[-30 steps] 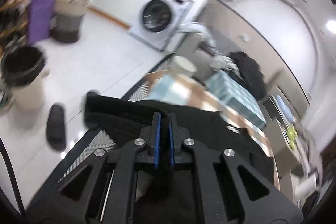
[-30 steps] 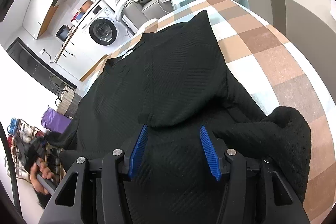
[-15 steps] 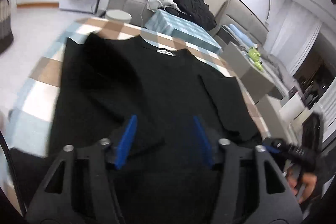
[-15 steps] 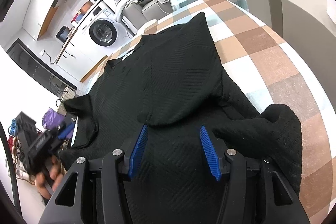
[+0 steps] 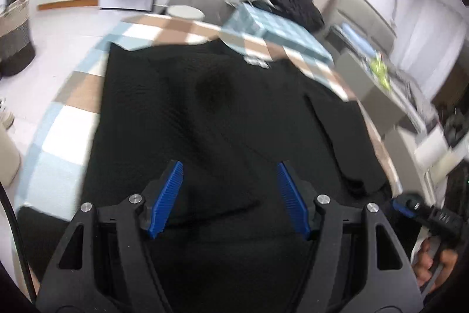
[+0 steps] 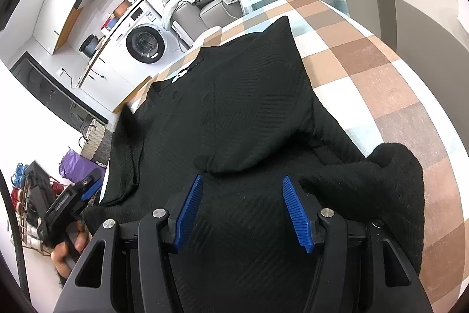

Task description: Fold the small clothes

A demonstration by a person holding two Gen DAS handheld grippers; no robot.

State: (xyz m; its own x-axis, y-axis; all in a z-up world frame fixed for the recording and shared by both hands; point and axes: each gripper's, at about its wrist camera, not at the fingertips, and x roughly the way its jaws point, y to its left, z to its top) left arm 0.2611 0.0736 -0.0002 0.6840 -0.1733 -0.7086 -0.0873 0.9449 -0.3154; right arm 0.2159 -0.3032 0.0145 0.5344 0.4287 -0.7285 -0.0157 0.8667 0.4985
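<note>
Below both grippers, left point(image 5: 228, 198) and right point(image 6: 243, 213) (fingers spread, empty), sweater point(image 6: 234, 113) runs lengthwise away, collar far.

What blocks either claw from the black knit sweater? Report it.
Nothing visible. The open left claw and open right claw both hang directly over the black knit sweater spread on the checked cloth.

left tool point(image 5: 229, 197): jaws apart | right tool point(image 6: 242, 212): jaws apart

Home (washing machine point(image 6: 144, 42), sofa point(image 6: 202, 11))
</note>
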